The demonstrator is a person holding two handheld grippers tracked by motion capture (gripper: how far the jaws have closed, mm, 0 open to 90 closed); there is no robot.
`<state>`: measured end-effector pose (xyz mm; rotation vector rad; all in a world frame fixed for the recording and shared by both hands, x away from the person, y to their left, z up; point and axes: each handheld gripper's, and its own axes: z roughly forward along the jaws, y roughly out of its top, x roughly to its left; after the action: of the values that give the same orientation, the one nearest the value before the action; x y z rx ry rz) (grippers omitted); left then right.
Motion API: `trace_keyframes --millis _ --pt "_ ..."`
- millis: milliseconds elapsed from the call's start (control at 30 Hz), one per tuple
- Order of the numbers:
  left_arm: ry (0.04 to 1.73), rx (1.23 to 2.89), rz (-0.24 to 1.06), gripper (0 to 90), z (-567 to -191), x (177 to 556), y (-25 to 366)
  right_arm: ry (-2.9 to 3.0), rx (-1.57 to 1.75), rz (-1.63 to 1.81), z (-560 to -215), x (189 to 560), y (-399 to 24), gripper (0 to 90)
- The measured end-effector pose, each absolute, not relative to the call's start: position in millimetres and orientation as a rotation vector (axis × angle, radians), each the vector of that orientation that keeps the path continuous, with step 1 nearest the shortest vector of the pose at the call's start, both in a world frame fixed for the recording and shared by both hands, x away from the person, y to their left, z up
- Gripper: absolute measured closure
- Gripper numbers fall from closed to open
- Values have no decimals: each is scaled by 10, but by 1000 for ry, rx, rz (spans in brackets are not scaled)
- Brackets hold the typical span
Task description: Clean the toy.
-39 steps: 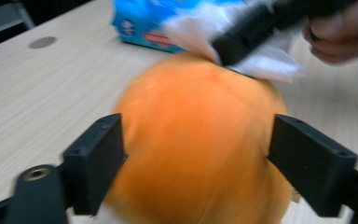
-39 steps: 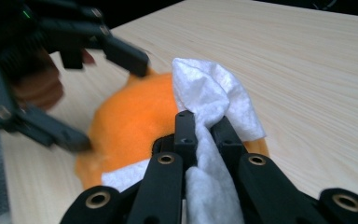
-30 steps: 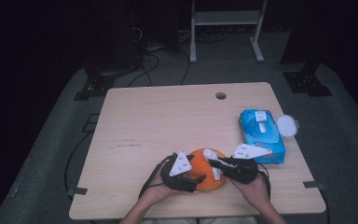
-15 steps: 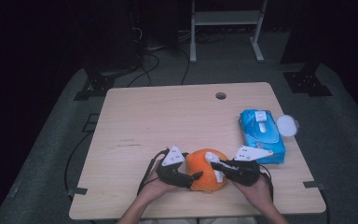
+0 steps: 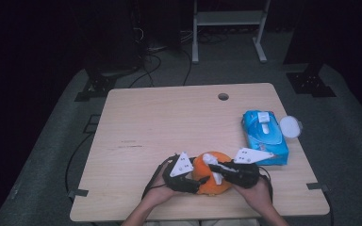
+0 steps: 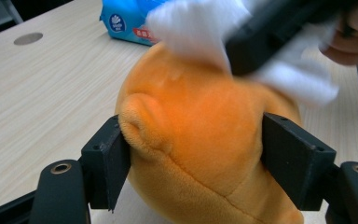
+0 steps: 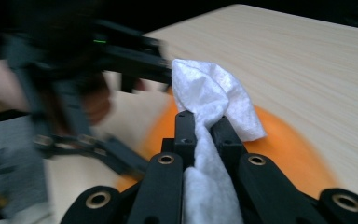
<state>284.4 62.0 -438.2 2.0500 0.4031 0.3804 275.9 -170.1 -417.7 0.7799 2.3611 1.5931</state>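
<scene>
Left gripper [image 6: 196, 154] jaws had just closed in, now clamped on orange plush [image 6: 205, 140]. Plush sat at table [image 5: 169, 122] 6 o'clock edge. Right gripper [image 7: 204, 128] pinched wipe [image 7: 214, 98] tight, resting on plush top. Toy steadied; wiping likely underway. Wipe pack [image 5: 264, 134] at 3 o'clock.

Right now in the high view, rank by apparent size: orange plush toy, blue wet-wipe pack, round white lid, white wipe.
1. Blue plastic wet-wipe pack and orange plush toy: look alike; the toy is partly covered by the grippers and nearer the camera, so unranked.
2. Round white lid.
3. Crumpled white wipe, partly hidden, so unsure.
</scene>
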Motion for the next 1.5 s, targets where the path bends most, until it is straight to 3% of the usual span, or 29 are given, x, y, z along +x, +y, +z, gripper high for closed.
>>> trace_keyframes --millis 133,233,300,400,600,900,1033,1167,1267,1400,1500 --pt "412 2041 369 270 -4381 2845 642 2376 706 1542 -4151 2745 -1586 826" --pt "527 2014 256 155 -4414 2930 662 2370 746 1532 -4166 2774 -1673 826" --pt "558 2004 205 137 -4451 2959 659 2367 755 1527 -4189 2776 -1710 827" --pt "510 2032 251 222 -4433 2919 629 2368 746 1527 -4182 2754 -1674 826" --pt "412 2056 346 306 -4388 2822 582 2392 658 1529 -4153 2694 -1492 826" --pt "390 2058 349 299 -4386 2811 558 2312 777 1543 -4120 2737 -1728 826" --pt "363 2067 409 340 -4366 2785 563 2352 677 1534 -4096 2700 -1581 825" --pt "386 2062 439 363 -4339 2824 619 2292 778 1522 -4062 2808 -1761 824" --pt "410 2048 394 320 -4343 2851 640 2286 875 1516 -4138 2875 -1950 825" --pt "482 2016 274 181 -4329 2887 615 2304 856 1538 -4173 2802 -1923 826" --pt "536 2005 237 187 -4360 2919 623 2323 821 1552 -4178 2760 -1829 825"
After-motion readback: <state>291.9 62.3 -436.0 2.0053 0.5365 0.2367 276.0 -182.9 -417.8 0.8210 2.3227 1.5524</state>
